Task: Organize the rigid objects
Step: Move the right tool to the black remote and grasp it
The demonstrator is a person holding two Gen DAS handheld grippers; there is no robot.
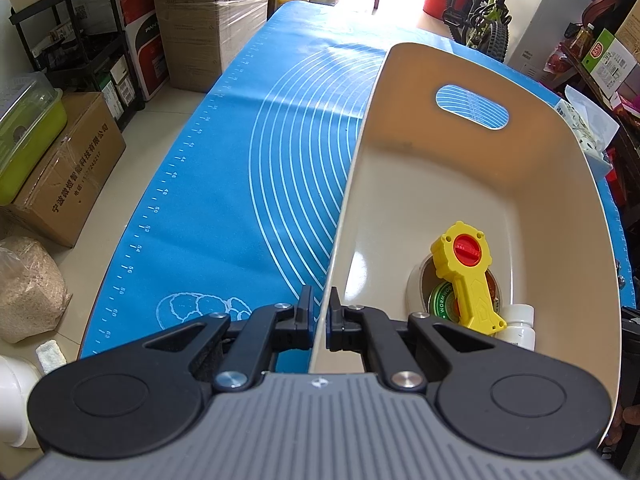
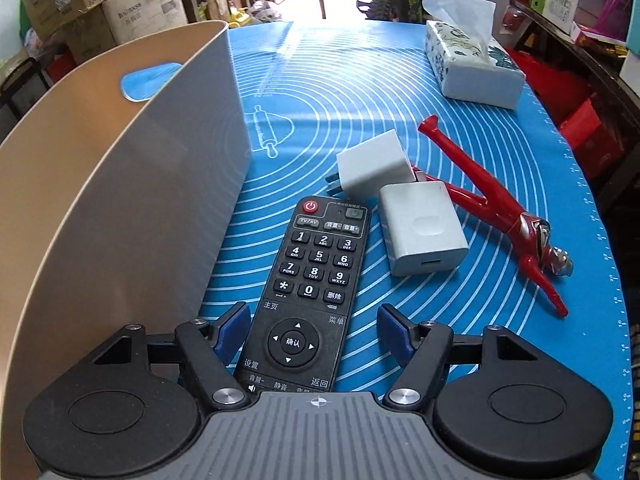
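Note:
My left gripper (image 1: 320, 312) is shut on the left wall of the beige bin (image 1: 400, 184), one finger outside and one inside. Inside the bin lie a yellow tool with a red knob (image 1: 466, 270), a roll of tape (image 1: 420, 280), a green tin (image 1: 442, 302) and a white bottle (image 1: 518, 326). In the right wrist view my right gripper (image 2: 314, 330) stands open low over the blue mat (image 2: 400, 92), its blue pads on either side of the black remote control (image 2: 310, 280) without touching it. The bin's wall (image 2: 140, 184) rises just to the left.
Two white chargers (image 2: 374, 166) (image 2: 422, 228) and a red figure toy (image 2: 496, 208) lie right of the remote. A tissue pack (image 2: 468, 64) sits at the mat's far right. Cardboard boxes (image 1: 64, 168), shelves and a small bicycle (image 1: 480, 4) surround the table.

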